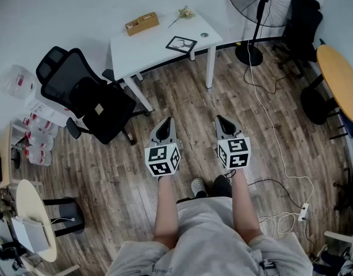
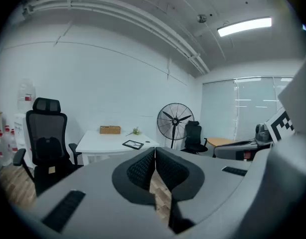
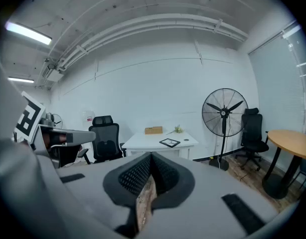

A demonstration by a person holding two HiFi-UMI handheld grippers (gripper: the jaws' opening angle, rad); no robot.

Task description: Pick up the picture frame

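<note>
A black picture frame (image 1: 181, 44) lies flat near the right end of a white table (image 1: 148, 45). It also shows small and far off as the picture frame (image 2: 133, 144) in the left gripper view and the picture frame (image 3: 169, 143) in the right gripper view. My left gripper (image 1: 167, 123) and right gripper (image 1: 221, 120) hang side by side over the wooden floor, well short of the table. Both point toward the table with their jaws shut on nothing.
A black office chair (image 1: 87, 96) stands left of the table. A wooden box (image 1: 142, 23) and a small dried sprig (image 1: 183, 13) sit at the table's back. A standing fan (image 1: 258, 10), a second chair and a round yellow table (image 1: 341, 82) are at right; a white cable (image 1: 274, 131) crosses the floor.
</note>
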